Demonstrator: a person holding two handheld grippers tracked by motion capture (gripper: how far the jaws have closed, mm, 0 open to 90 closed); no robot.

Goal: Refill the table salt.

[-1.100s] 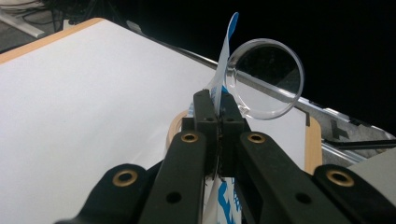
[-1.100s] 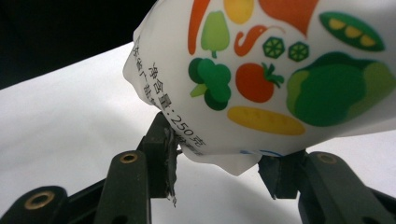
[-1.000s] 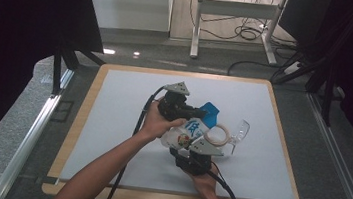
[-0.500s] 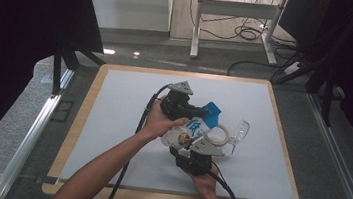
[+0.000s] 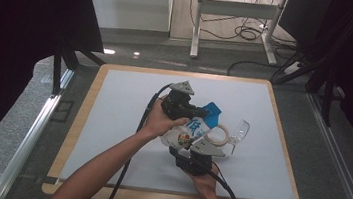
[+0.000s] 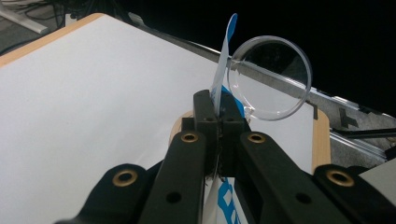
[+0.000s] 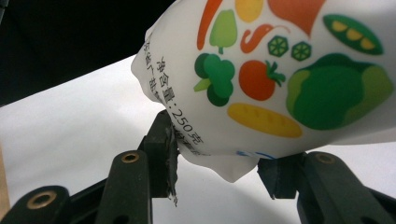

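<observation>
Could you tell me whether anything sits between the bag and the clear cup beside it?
Nothing visible does. The left gripper pinches the bag's blue top edge, the right gripper clamps its lower end, and the clear cup sits right beside the bag with no object between them.

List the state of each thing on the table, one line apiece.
Pouch: lifted off the mat, held at both ends.
Cup: clear, empty, tipped on its side.
Left gripper: shut on the pouch's blue edge.
Right gripper: shut on the pouch's bottom.
</observation>
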